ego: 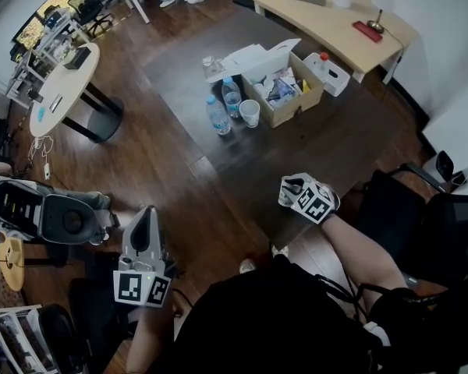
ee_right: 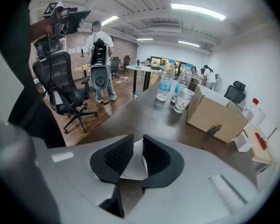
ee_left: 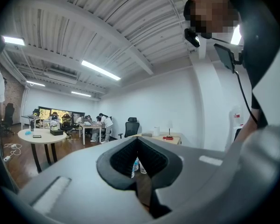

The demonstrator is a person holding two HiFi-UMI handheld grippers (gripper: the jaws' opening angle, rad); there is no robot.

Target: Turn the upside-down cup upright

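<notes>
A white paper cup (ee_right: pixel 133 166) sits between the two black pads of my right gripper (ee_right: pixel 137 149). It fills the narrow gap and touches both pads. In the head view that gripper (ego: pixel 291 185) tilts down over the near edge of the dark table (ego: pixel 335 142) and hides the cup. My left gripper (ego: pixel 146 218) hangs off the table to the left, above the wood floor, pointing level. Its pads (ee_left: pixel 138 148) meet with nothing between them.
Farther along the table stand a stack of paper cups (ego: pixel 249 112) (ee_right: pixel 183 100), two water bottles (ego: pixel 217 115) (ee_right: pixel 164 85) and an open cardboard box (ego: pixel 285 92) (ee_right: pixel 217 113). A round white table (ego: pixel 62 88) is at the left. Black office chairs (ego: pixel 452 232) are at the right.
</notes>
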